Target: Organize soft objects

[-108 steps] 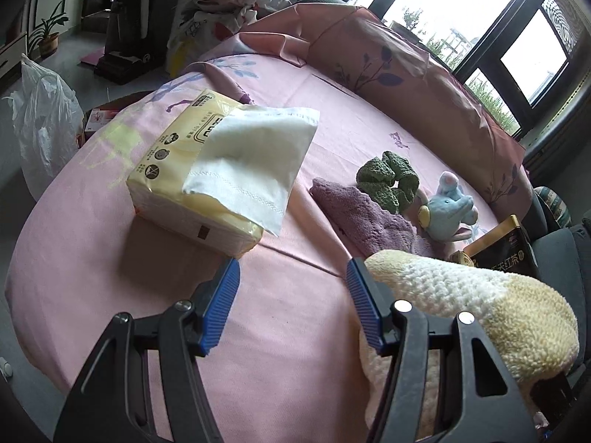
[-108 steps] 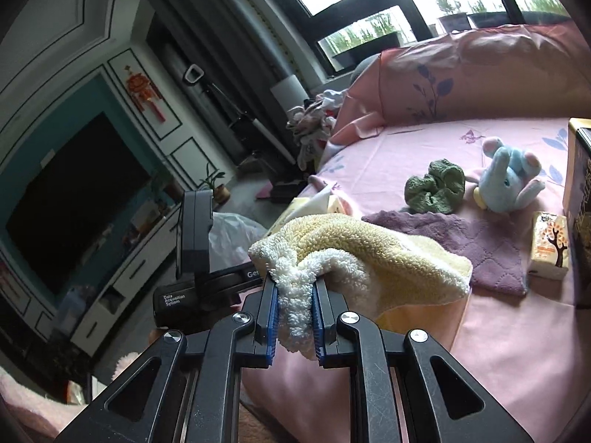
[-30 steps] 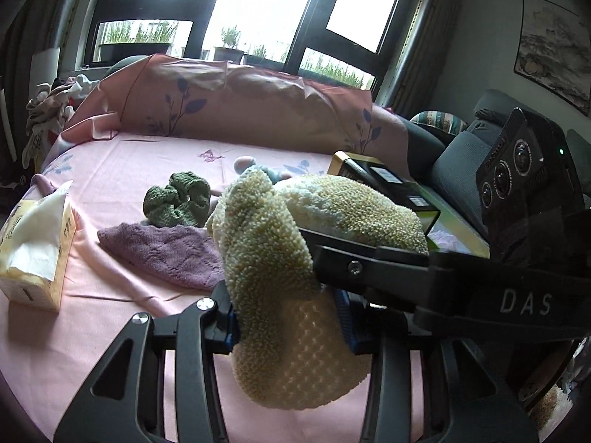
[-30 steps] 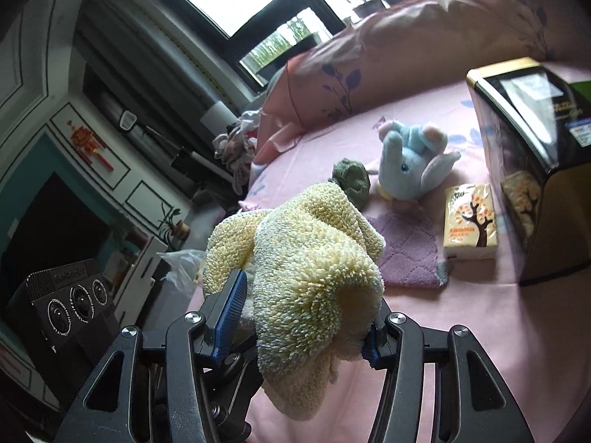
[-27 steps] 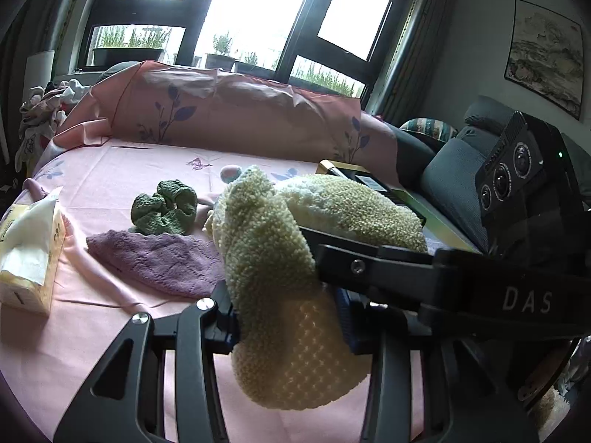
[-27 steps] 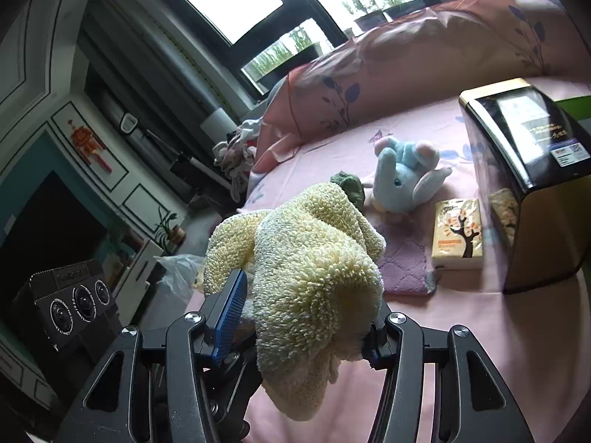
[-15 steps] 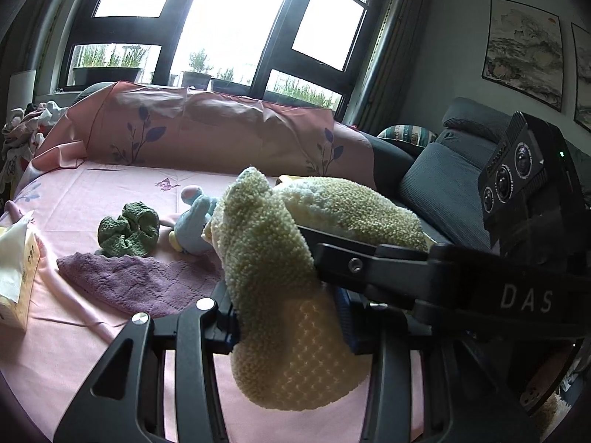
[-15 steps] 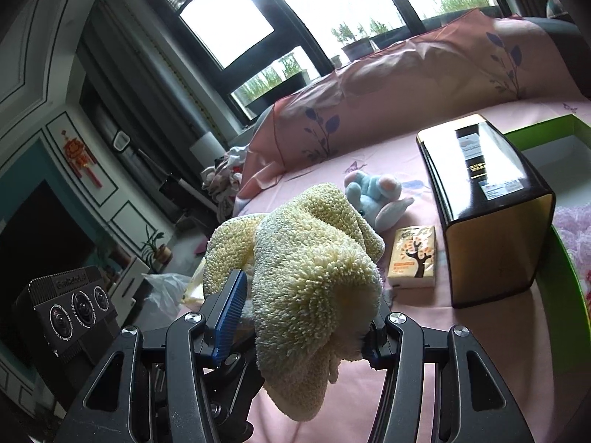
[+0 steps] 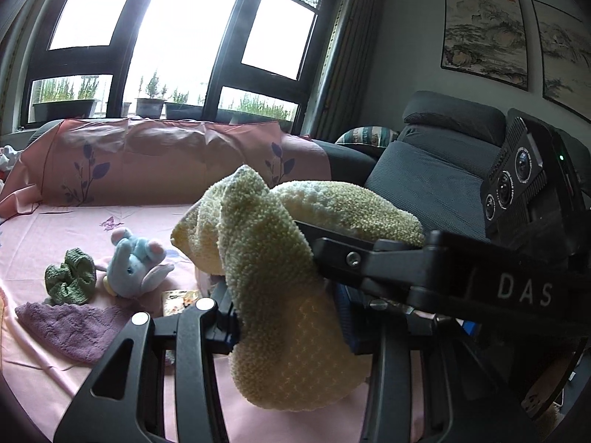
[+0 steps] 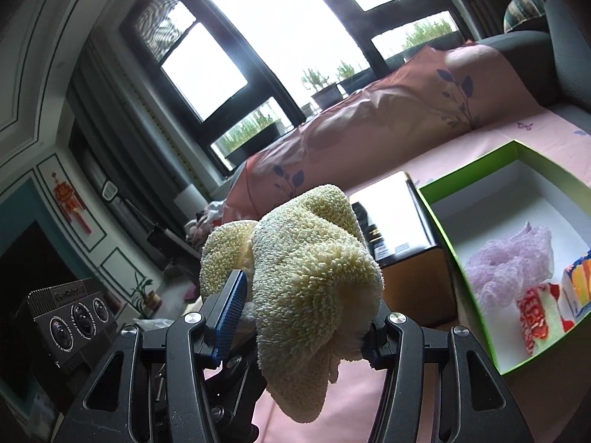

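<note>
Both grippers are clamping the bunched yellow fleece towel [image 9: 280, 280], lifted above the pink sheet [image 9: 74, 365]; left gripper [image 9: 288, 317] and right gripper [image 10: 303, 317] are each part-closed on it; the green box [image 10: 476, 170], lying right of the towel, is holding a lilac knit [image 10: 506, 258].

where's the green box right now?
Right wrist view, far right: the green box sits open on the pink sheet, beside the black-and-gold box, with a lilac cloth inside. It does not show in the left wrist view.
</note>
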`<control>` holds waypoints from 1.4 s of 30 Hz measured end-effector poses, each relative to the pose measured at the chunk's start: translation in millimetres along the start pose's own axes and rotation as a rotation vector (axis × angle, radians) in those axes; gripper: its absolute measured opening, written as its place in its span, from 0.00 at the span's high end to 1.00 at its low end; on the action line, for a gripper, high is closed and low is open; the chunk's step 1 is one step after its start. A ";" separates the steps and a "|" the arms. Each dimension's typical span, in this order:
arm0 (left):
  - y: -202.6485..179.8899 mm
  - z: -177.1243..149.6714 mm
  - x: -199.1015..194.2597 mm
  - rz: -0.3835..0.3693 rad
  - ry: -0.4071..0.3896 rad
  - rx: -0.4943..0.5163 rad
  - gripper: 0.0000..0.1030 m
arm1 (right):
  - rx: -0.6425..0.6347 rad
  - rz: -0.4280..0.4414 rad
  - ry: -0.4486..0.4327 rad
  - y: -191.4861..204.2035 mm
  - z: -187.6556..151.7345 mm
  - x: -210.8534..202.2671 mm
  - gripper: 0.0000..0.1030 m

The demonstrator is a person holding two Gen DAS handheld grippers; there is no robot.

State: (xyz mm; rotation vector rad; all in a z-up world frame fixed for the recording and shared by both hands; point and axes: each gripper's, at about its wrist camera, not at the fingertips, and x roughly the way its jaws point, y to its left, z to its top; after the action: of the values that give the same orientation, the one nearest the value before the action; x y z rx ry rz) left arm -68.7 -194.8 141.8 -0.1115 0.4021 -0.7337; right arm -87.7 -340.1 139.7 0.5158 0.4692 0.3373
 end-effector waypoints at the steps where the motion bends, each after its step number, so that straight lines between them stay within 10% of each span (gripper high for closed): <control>1: -4.7 1.4 4.1 -0.014 0.001 0.002 0.62 | 0.006 -0.008 -0.013 -4.5 2.3 -4.6 0.45; 17: -74.8 15.1 90.3 -0.109 0.082 0.111 0.62 | 0.203 -0.065 -0.157 -94.8 30.1 -43.7 0.45; 42: -104.3 -6.4 162.5 0.015 0.261 0.149 0.62 | 0.458 -0.184 -0.146 -173.8 23.2 -44.7 0.45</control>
State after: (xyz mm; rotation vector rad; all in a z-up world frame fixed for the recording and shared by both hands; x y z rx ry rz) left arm -27.8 -380.8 109.1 0.1295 0.5944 -0.7630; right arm -80.6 -510.3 78.7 0.9284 0.4486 0.0103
